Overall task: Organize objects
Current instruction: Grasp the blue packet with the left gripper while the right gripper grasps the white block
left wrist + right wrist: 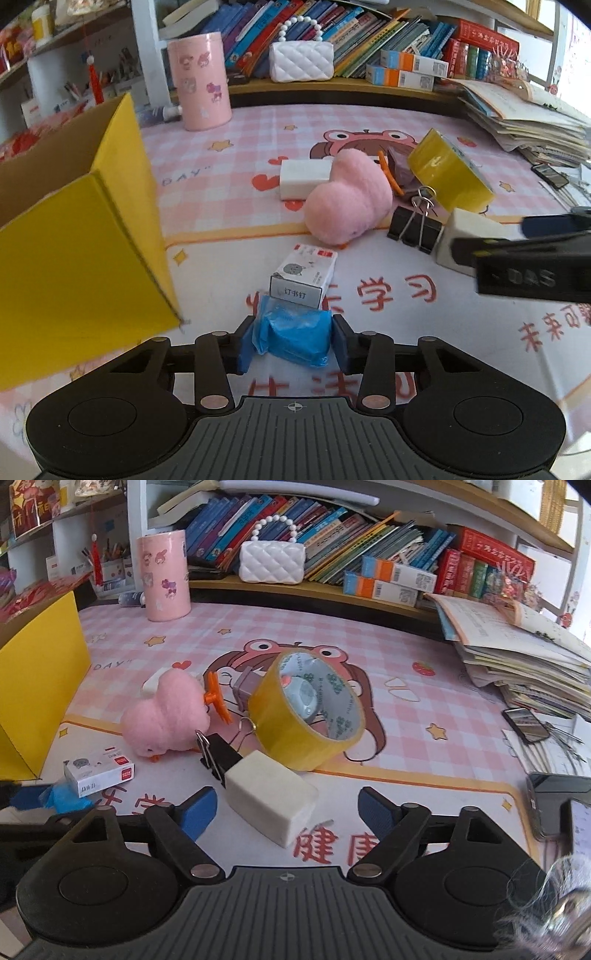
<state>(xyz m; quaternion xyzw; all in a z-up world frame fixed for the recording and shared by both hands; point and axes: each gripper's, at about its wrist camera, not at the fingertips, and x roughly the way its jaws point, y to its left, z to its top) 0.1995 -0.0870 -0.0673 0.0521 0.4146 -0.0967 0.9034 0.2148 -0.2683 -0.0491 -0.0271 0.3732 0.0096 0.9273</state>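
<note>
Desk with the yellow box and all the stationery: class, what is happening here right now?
A person is tidying the desk with a gripper in each hand. The left gripper has its jaws closed on a small blue packet, just in front of a box of staples and beside the open yellow box. The right gripper is open, its jaws on either side of a white eraser block without pressing it. The pink plush, tape roll and binder clip still lie on the mat.
</note>
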